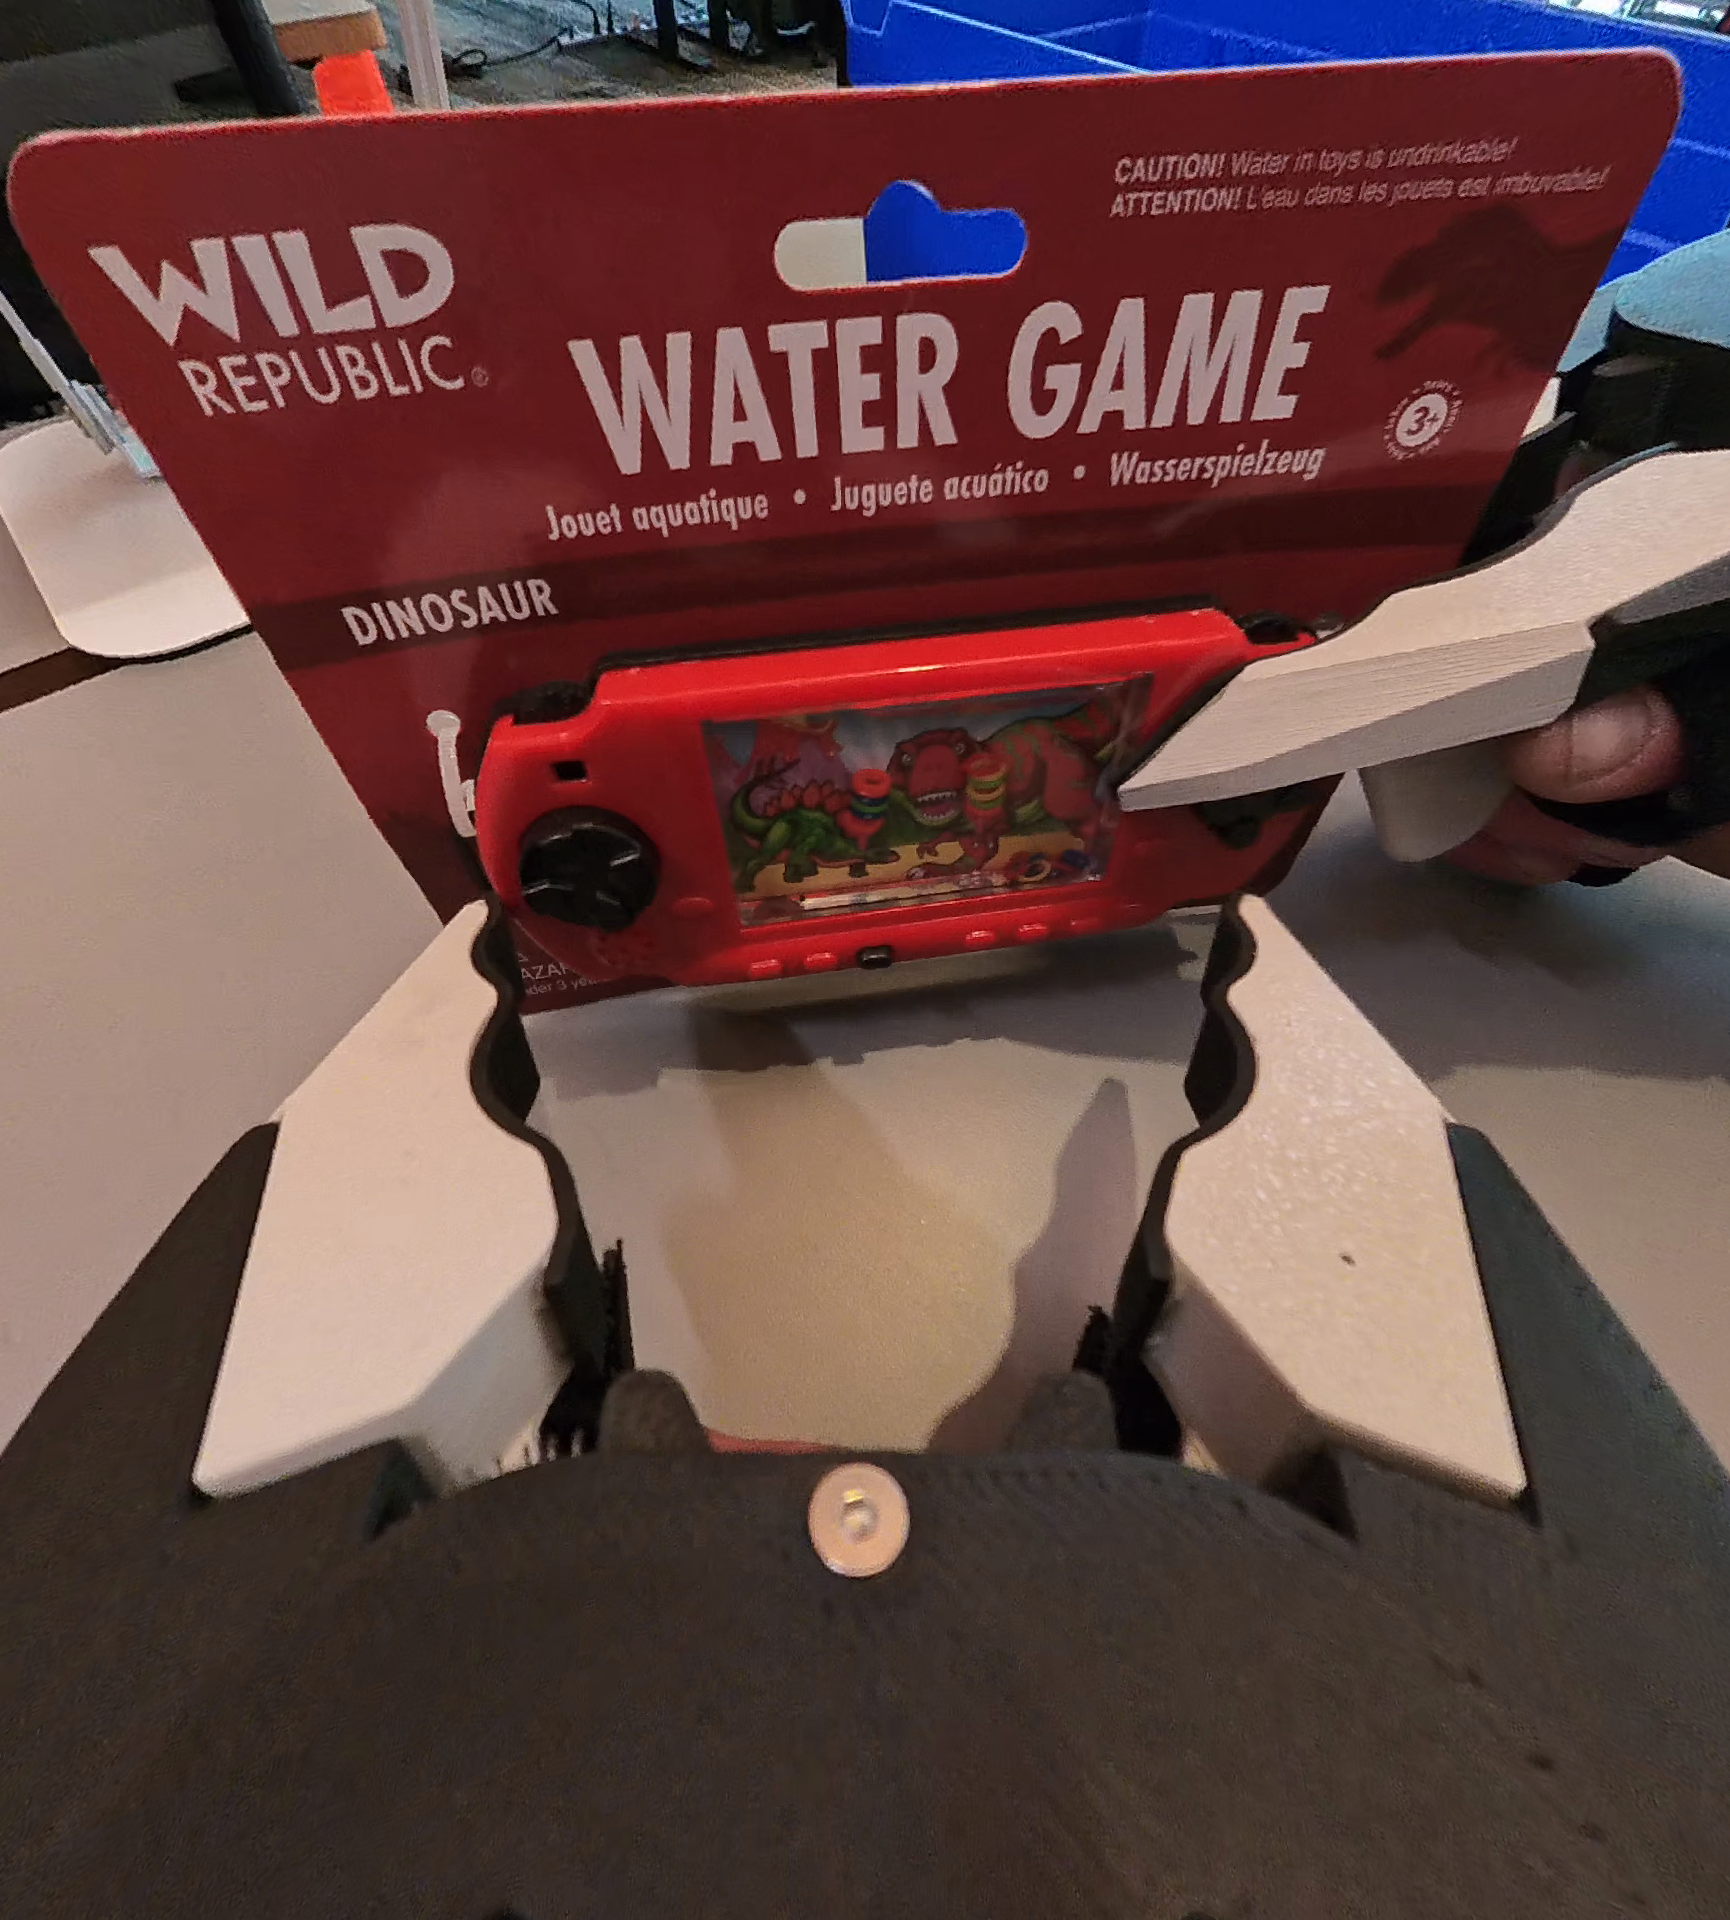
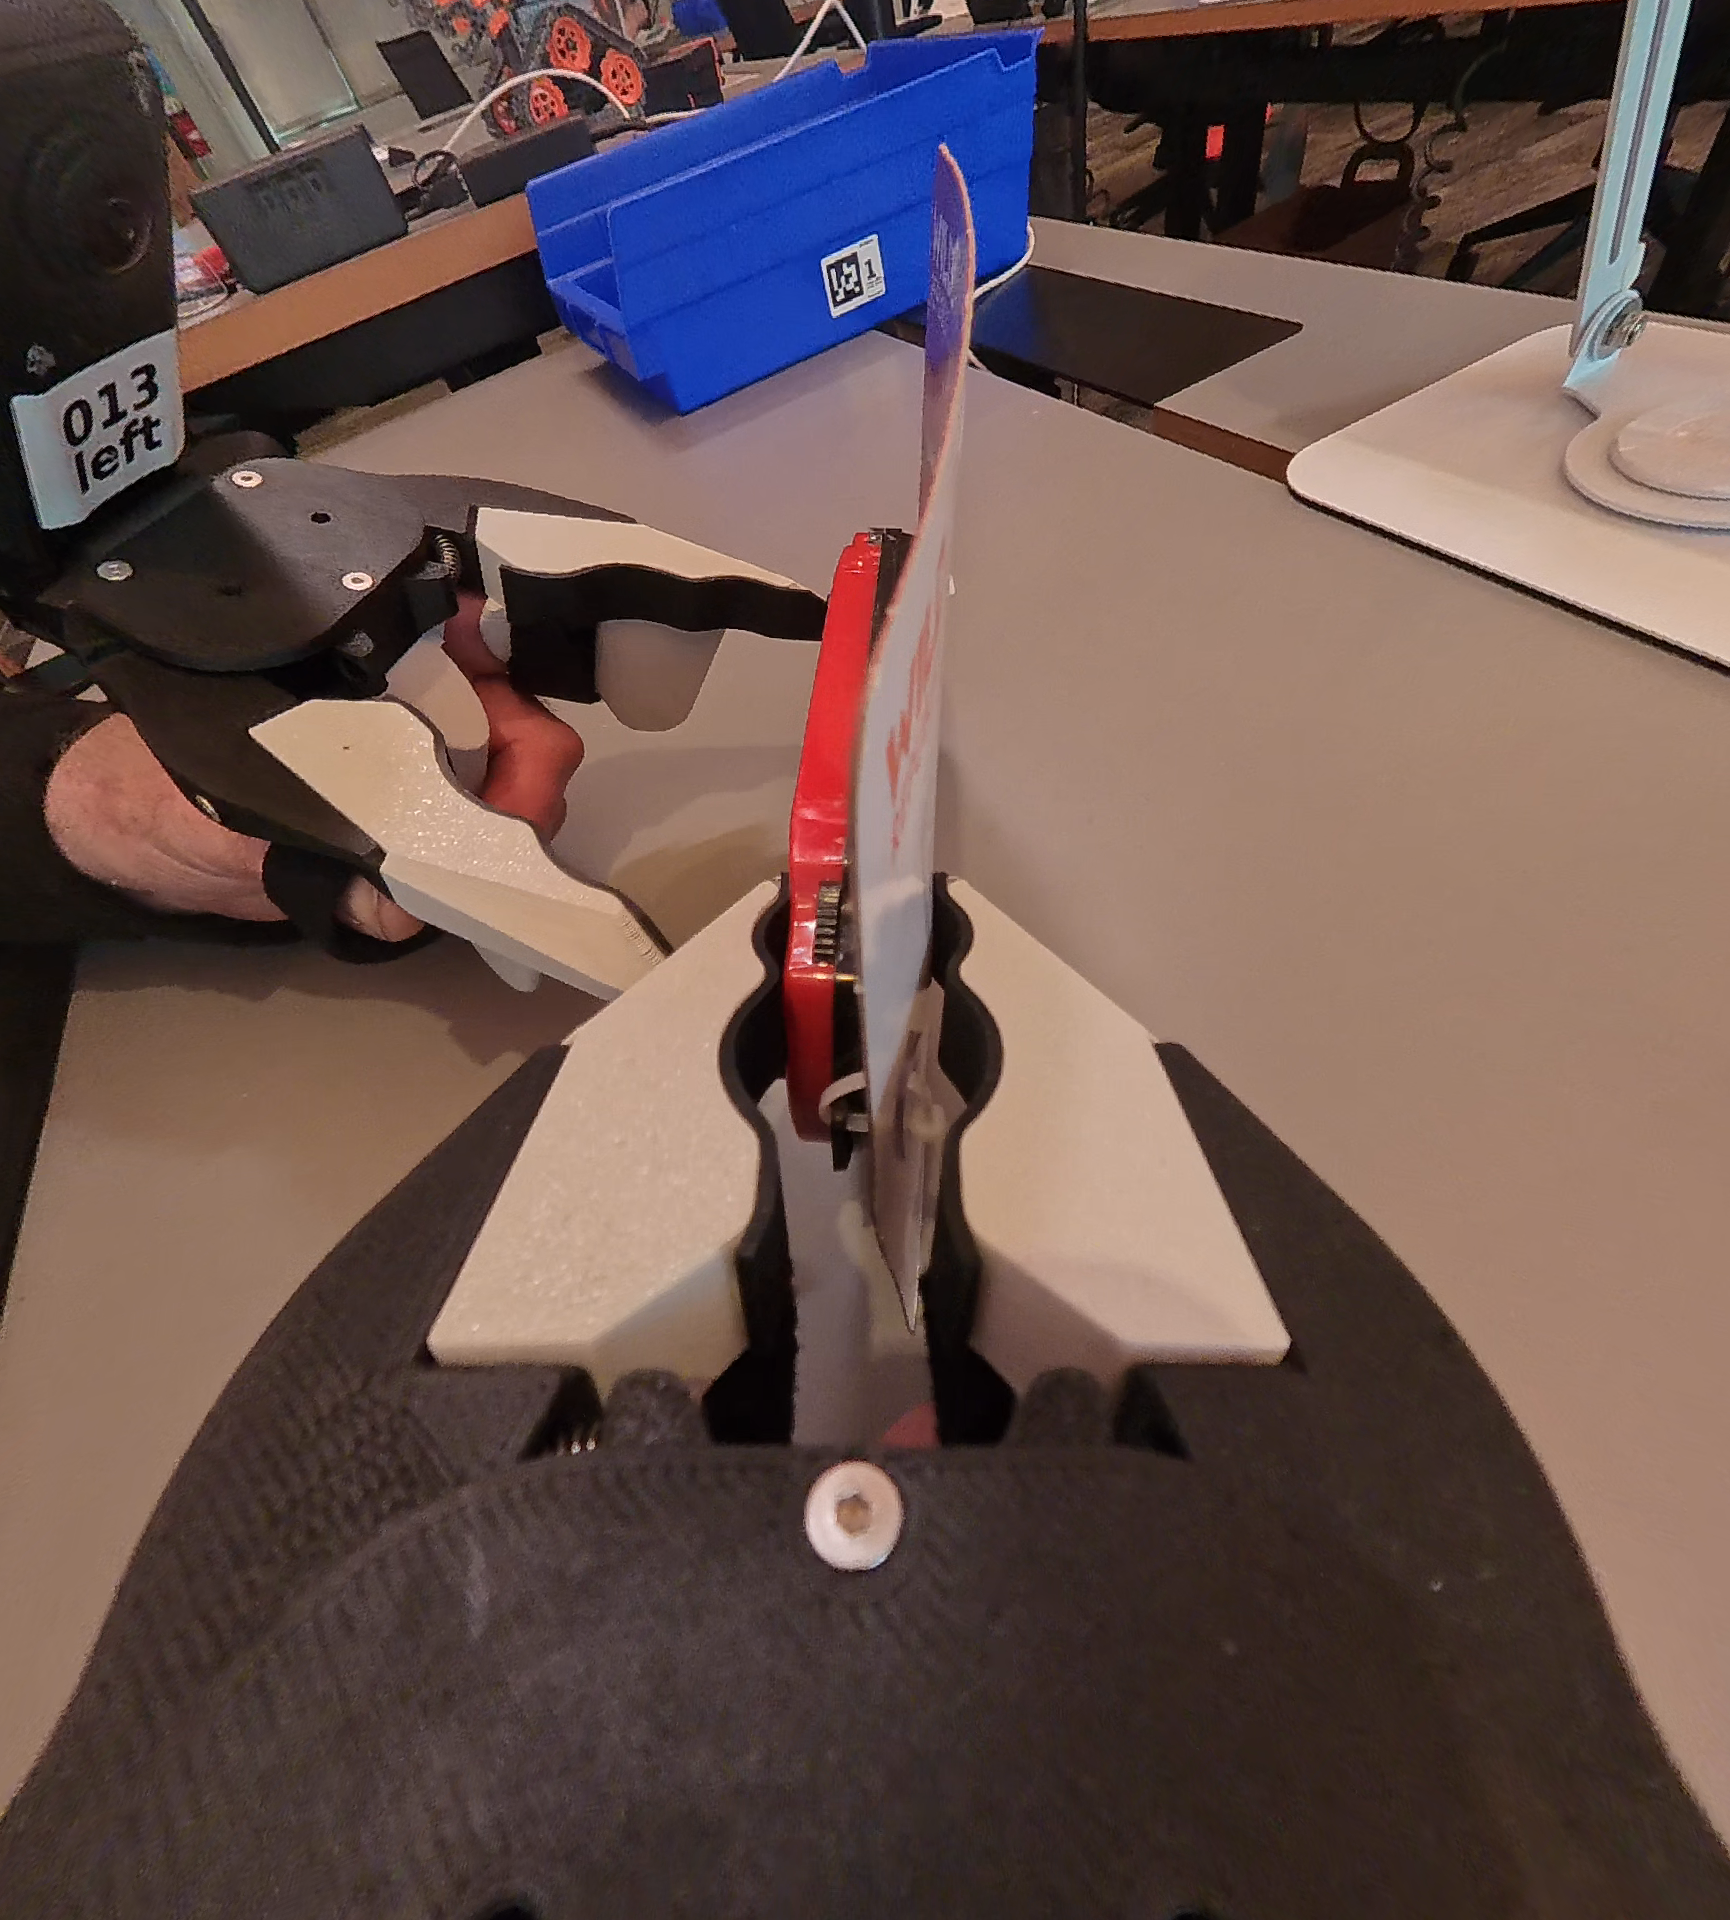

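A red handheld water game toy (image 1: 840,800) sits fixed to a red backing card (image 1: 736,436). The card stands upright over the grey table (image 1: 113,935). My right gripper (image 2: 861,914) is shut on one end of the toy and card (image 2: 902,831), which I see edge-on. In the left wrist view it (image 1: 1183,769) reaches in from the right over the toy's screen. My left gripper (image 1: 861,935) is open and empty, facing the toy's front, its fingertips close to it. In the right wrist view the left gripper (image 2: 736,779) is at the left, with its upper fingertip at the toy's red edge.
A blue plastic bin (image 2: 736,260) stands behind the toy at the table's far edge. A white stand base (image 2: 1567,468) lies at the far right, and a black pad (image 2: 1131,332) is next to the bin. A person's hand (image 2: 165,831) holds the left gripper.
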A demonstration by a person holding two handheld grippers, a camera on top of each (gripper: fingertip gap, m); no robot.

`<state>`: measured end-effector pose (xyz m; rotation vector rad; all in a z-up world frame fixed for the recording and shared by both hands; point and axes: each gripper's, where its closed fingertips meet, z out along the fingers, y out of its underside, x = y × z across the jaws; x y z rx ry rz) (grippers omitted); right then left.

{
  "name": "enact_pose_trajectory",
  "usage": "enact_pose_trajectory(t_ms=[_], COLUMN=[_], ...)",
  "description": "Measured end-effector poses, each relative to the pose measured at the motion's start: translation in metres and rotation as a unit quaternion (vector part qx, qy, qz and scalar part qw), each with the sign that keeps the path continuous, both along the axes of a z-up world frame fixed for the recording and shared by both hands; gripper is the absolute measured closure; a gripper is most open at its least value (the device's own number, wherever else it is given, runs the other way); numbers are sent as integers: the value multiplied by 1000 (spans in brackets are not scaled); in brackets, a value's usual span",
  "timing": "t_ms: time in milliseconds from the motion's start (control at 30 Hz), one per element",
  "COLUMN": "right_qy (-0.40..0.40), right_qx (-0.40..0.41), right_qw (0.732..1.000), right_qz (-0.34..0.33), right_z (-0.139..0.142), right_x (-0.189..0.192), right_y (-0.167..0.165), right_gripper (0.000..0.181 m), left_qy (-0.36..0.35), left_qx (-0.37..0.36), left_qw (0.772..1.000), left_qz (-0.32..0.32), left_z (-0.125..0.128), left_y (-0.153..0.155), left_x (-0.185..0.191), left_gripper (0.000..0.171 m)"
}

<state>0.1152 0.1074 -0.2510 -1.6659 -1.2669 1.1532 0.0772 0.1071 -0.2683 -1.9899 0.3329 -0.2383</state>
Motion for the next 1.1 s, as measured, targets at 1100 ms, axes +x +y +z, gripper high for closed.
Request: enact_pose_trajectory(t_ms=[1100], right_qy=[-5], right_qx=[8], right_qw=[1000], right_qz=[3], right_z=[-4], right_x=[-3], right_y=[-3], right_gripper=[159], left_qy=[33], left_qx=[17], left_qw=[999], left_qz=[30], left_z=[0], left_y=[11], left_x=[6], left_gripper=[35])
